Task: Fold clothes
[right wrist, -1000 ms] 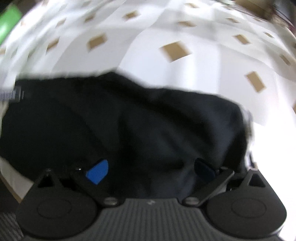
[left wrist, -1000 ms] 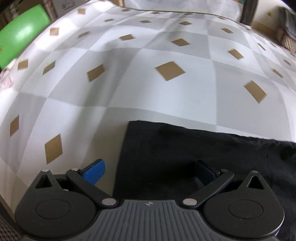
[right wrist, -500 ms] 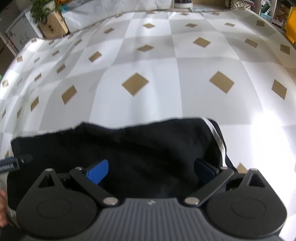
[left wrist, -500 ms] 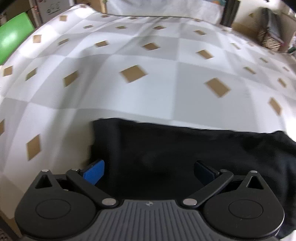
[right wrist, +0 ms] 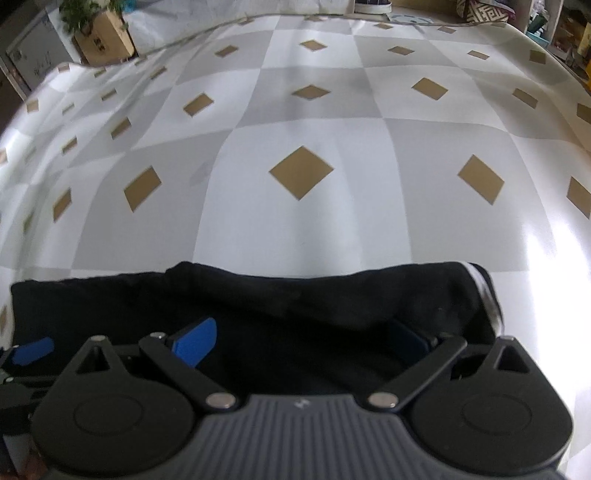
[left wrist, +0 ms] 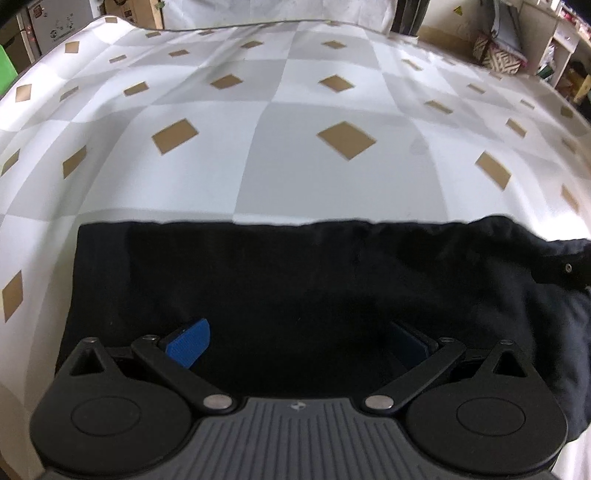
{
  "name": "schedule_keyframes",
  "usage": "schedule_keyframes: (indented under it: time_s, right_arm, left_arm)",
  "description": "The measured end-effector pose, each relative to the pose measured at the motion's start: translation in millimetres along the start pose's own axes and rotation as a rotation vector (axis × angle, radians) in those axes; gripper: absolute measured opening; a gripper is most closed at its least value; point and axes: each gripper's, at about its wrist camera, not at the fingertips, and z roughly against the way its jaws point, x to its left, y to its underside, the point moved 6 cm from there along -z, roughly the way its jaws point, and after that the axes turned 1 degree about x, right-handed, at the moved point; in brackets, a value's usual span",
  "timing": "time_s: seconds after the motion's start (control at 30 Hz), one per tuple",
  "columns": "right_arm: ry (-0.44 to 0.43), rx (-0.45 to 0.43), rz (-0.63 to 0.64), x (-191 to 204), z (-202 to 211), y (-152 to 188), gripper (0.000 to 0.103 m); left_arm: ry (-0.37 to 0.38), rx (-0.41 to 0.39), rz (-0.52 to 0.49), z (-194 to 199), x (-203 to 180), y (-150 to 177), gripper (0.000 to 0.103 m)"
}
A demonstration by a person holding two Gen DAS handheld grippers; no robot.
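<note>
Black garment [left wrist: 332,295] lies flat on the checkered cloth [left wrist: 295,177], filling the lower half of both wrist views; also seen in the right wrist view [right wrist: 295,302]. Its far edge runs nearly straight across from 9 to 3 o'clock in the left view. In the right view a white stripe [right wrist: 484,284] shows at the garment's end at 3 o'clock. The cloth, white and grey squares with tan diamonds, covers the worktop [right wrist: 332,166] out to 12 o'clock. Cardboard boxes [left wrist: 55,22] sit past the edge at 11 o'clock in the left view; a potted plant [right wrist: 88,14] on a box sits at 11 o'clock in the right view.

Left gripper [left wrist: 299,341] hovers over the garment at 6 o'clock, blue fingers [left wrist: 188,343] spread wide, nothing between them. Right gripper [right wrist: 301,341] likewise at 6 o'clock over the fabric, fingers [right wrist: 194,343] spread apart, holding nothing. Cannot tell whether either set of tips touches the fabric. The left gripper's blue finger also shows at 8 o'clock in the right view [right wrist: 31,350], low over the garment's left end.
</note>
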Motion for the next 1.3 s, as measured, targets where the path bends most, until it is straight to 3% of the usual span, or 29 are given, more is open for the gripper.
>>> schedule_keyframes:
  time_s: [0.13,0.23,0.5,0.8,0.93,1.1,1.3]
  right_arm:
    - [0.09,0.005,-0.017,22.4,-34.2,-23.2,0.099]
    - [0.108,0.003,-0.081,22.7,-46.7,-28.5,0.1]
    - [0.157,-0.023,-0.111,34.5,-42.7,-5.0,0.102]
    - [0.124,-0.071,-0.071,15.5,-11.5,9.5,0.1]
    - [0.05,-0.022,-0.148,-14.2,-2.4,19.6,0.1]
    - [0.058,0.015,-0.159,-36.7,0.2,41.0,0.1]
    - [0.043,0.016,-0.174,-34.2,7.9,53.3,0.099]
  left_arm:
    - [-0.005,0.001,-0.019,-0.6,-0.7,3.2,0.103]
    - [-0.003,-0.002,-0.029,0.3,-0.5,5.6,0.103]
    - [0.005,-0.014,-0.045,1.1,-0.8,8.8,0.103]
    - [0.009,-0.016,-0.054,4.4,3.2,12.6,0.103]
    - [0.011,-0.001,-0.047,9.3,3.5,19.1,0.103]
    - [0.026,0.005,-0.041,18.8,0.5,30.1,0.103]
    - [0.024,0.015,-0.052,27.5,-0.8,47.7,0.103]
